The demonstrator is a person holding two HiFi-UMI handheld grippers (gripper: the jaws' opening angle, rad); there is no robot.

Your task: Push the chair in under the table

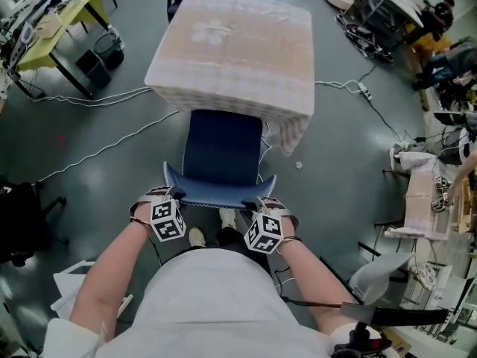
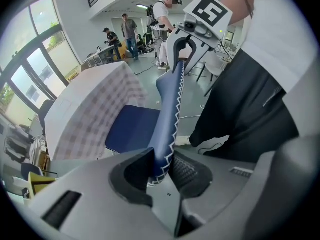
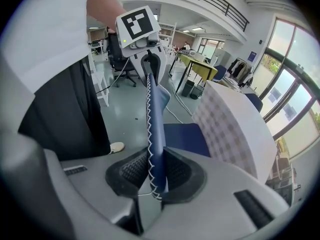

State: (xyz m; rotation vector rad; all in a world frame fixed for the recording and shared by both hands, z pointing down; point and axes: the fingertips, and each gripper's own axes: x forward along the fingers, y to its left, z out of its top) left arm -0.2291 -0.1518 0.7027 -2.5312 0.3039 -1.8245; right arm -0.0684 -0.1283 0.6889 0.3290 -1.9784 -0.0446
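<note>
A blue chair (image 1: 222,149) stands in front of a table draped in a pale checked cloth (image 1: 238,47); the far part of its seat lies under the table's near edge. Its backrest (image 1: 220,186) has white stitching along the top. My left gripper (image 1: 173,200) is shut on the backrest's left top corner (image 2: 162,159). My right gripper (image 1: 267,203) is shut on the right top corner (image 3: 156,171). From each gripper view the backrest edge runs away toward the other gripper (image 2: 187,46), (image 3: 149,59). Both point steeply down.
White cables (image 1: 97,99) trail over the grey floor left of the table, another cable (image 1: 373,107) to the right. A yellow desk (image 1: 56,28) stands far left, white racks (image 1: 425,200) and clutter on the right. My shoes (image 1: 197,237) are just behind the chair. People stand far off.
</note>
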